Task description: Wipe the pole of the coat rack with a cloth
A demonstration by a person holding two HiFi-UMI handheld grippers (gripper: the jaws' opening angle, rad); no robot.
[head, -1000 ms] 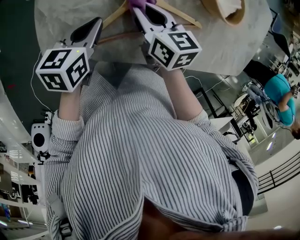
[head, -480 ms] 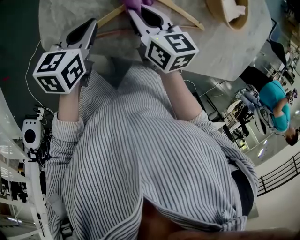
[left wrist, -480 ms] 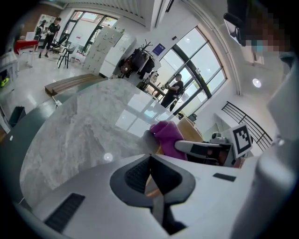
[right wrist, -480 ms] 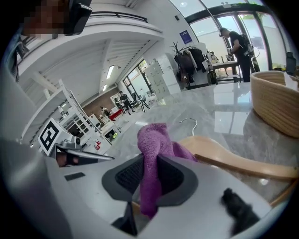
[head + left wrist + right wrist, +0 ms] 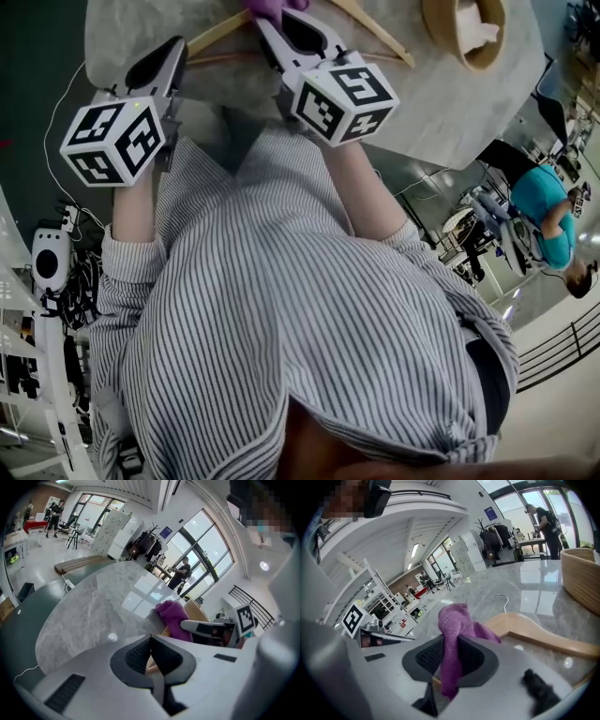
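Right gripper view has my right claw [image 5: 449,645] clamped on the purple cloth [image 5: 457,620], which bunches up above the jaws (a tail hangs below them), just over the wooden hanger [image 5: 534,632] lying on the marble tabletop [image 5: 520,590]. My left claw [image 5: 150,638] is pinched together at the tips, grasping nothing, close beside the right one. A round wooden bowl [image 5: 581,573] stands further right.

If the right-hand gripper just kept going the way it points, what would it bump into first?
Probably the wooden hanger: the right gripper, jaws shut on the purple cloth, sits right at it. Beyond that, the marble table.
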